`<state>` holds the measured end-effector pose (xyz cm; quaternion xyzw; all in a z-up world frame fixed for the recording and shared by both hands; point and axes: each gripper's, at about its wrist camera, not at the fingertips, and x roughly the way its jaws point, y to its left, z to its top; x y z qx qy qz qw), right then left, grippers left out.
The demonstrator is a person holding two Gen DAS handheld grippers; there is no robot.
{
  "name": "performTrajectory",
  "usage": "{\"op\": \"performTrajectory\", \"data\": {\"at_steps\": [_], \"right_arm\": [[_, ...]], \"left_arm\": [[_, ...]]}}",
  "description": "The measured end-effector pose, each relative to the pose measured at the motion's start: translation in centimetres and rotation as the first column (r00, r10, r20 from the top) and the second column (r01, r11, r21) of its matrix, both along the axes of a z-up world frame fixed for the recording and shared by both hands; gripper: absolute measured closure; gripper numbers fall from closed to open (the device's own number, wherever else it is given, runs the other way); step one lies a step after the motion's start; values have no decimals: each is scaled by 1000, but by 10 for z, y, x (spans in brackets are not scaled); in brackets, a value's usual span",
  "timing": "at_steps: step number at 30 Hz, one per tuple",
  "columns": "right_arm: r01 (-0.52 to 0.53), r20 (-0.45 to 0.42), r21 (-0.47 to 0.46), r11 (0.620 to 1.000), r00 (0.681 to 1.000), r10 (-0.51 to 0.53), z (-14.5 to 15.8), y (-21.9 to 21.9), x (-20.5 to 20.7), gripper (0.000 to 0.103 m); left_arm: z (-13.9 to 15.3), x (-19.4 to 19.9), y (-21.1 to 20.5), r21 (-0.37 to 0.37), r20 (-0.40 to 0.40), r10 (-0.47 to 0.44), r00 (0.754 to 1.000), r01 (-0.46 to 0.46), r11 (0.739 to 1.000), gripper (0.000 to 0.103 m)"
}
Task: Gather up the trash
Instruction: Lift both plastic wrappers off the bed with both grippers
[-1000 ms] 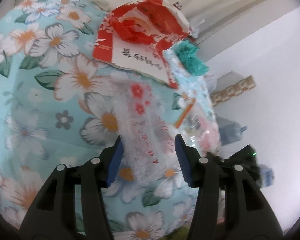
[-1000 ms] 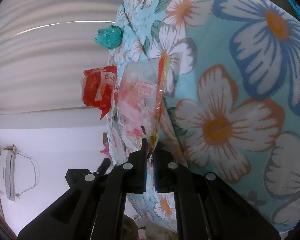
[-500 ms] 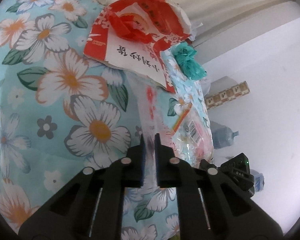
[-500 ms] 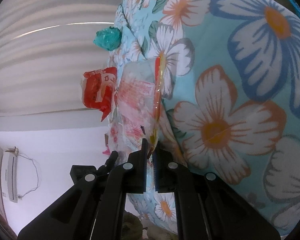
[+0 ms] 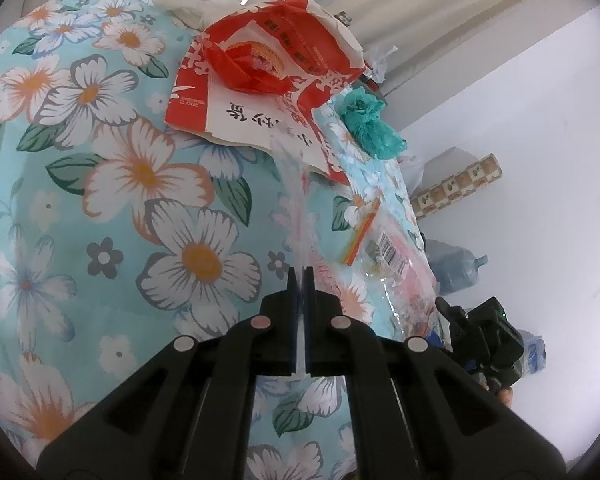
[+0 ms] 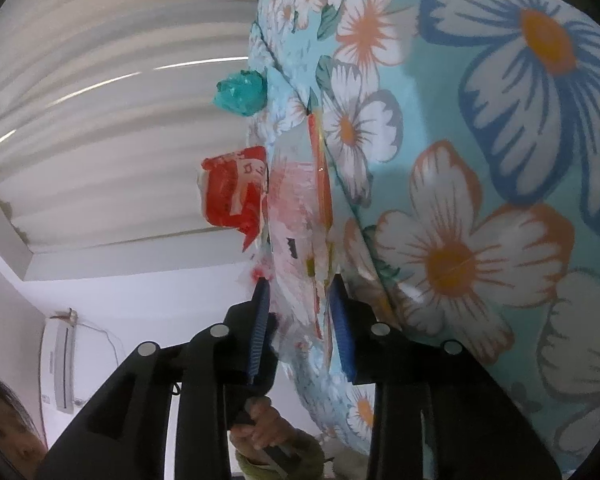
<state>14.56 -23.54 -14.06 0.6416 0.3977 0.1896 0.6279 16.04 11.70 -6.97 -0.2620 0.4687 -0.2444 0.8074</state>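
Left wrist view: left tool (image 5: pixel 299 280) now pinching shut on the thin edge of the clear plastic wrapper (image 5: pixel 300 216), having been spread wide around it a second ago and nearly closed half a second ago. Wrapper lying on the floral-clothed bench (image 5: pixel 112 184), reaching up to touch the red-and-white paper packet (image 5: pixel 268 92); teal crumpled wad (image 5: pixel 370 124) sitting just beside that packet. Right wrist view: right tool (image 6: pixel 300 316) now standing apart, having been pressed together on the same wrapper (image 6: pixel 300 216) in both earlier frames; wrapper still lying between the blue pads (image 6: pixel 260 328), contact impossible to tell. Red packet (image 6: pixel 232 196) and teal wad (image 6: pixel 242 94) keeping their places on the bench (image 6: pixel 480 200).
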Motion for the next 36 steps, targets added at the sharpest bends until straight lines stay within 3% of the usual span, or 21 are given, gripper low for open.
{"op": "performTrajectory", "data": {"at_steps": [4,7,11,18,26,36], "right_arm": [[4,-7,-37,999,1000,-4,2,2,1,75],[10,-16,-52,999,1000,-11,0,2,-2,88],[18,6,-51,999,1000,-18,2,0,-9,96],[50,72,-57,997,996,-46,18,-10,-17,99],[120,156,-68,990,982,-108,40,-31,-30,99],[239,245,-46,970,944,-221,56,-77,-68,99]], "left_arm": [[-1,-2,-2,-2,0,-11,1000,11,1000,103],[0,-5,-2,-1,6,-16,1000,16,1000,103],[4,-8,-1,-13,22,-26,999,26,1000,103],[12,-14,0,-51,56,-42,998,45,998,103],[44,-23,-8,-77,167,-89,982,102,992,103],[76,-17,-57,-32,230,-207,951,220,975,103]]}}
